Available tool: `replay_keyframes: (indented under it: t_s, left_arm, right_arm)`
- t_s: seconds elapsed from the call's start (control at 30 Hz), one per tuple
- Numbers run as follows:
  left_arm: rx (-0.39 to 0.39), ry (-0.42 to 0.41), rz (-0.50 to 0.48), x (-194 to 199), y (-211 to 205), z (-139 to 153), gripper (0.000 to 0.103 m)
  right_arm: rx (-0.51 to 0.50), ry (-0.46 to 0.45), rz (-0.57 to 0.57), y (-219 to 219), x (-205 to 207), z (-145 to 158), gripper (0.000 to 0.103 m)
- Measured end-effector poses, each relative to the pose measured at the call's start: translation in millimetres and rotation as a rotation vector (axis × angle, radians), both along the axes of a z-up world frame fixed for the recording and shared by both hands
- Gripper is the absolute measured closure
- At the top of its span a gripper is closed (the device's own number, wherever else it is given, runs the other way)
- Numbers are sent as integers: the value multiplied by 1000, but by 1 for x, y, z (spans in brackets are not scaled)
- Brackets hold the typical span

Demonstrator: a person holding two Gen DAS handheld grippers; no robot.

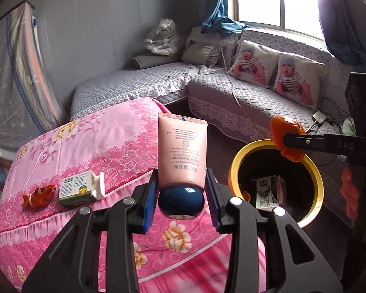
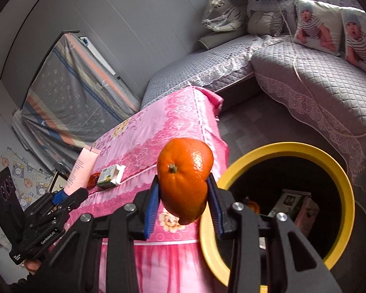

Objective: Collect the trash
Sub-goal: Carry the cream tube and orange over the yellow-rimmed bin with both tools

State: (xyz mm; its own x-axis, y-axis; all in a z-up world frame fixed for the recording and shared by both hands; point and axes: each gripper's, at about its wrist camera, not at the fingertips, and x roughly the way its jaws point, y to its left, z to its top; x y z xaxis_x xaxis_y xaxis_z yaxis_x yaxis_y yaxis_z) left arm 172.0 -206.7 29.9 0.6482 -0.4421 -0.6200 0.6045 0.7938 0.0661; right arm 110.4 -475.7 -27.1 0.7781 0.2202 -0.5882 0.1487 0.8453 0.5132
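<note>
My left gripper (image 1: pixel 181 201) is shut on the dark blue cap of a pink hand cream tube (image 1: pixel 181 151), held upright above the pink table. My right gripper (image 2: pixel 185 202) is shut on an orange peel (image 2: pixel 185 180), a hollow, dented orange shell, held beside the left rim of the yellow trash bin (image 2: pixel 346 195). In the left wrist view the peel (image 1: pixel 286 139) hangs over the bin's (image 1: pixel 234 166) far rim. The bin holds a milk carton (image 1: pixel 266 193) and other scraps. A small green-white box (image 1: pixel 76 190) and an orange wrapper (image 1: pixel 37 195) lie on the table.
The table has a pink floral cloth (image 1: pixel 105 146). A grey quilted corner sofa (image 1: pixel 207 90) with two baby-print cushions (image 1: pixel 273 68) stands behind. A covered board (image 1: pixel 14 73) leans on the left wall. Cables and a power strip (image 1: pixel 319 117) lie on the sofa.
</note>
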Motion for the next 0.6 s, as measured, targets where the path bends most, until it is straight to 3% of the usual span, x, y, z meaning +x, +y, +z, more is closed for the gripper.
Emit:
replay_keyframes:
  t_s: [0.27, 0.5, 0.6]
  left_arm:
    - [19, 5, -158, -24, -80, -6, 69]
    - [23, 42, -222, -31, -120, -16, 68]
    - [13, 92, -220, -24, -130, -23, 67]
  right_arm:
    - [16, 54, -145, -57, -38, -34, 69]
    - [69, 76, -200, -87, -55, -56, 68]
    - [89, 93, -220, -95, -55, -62, 62]
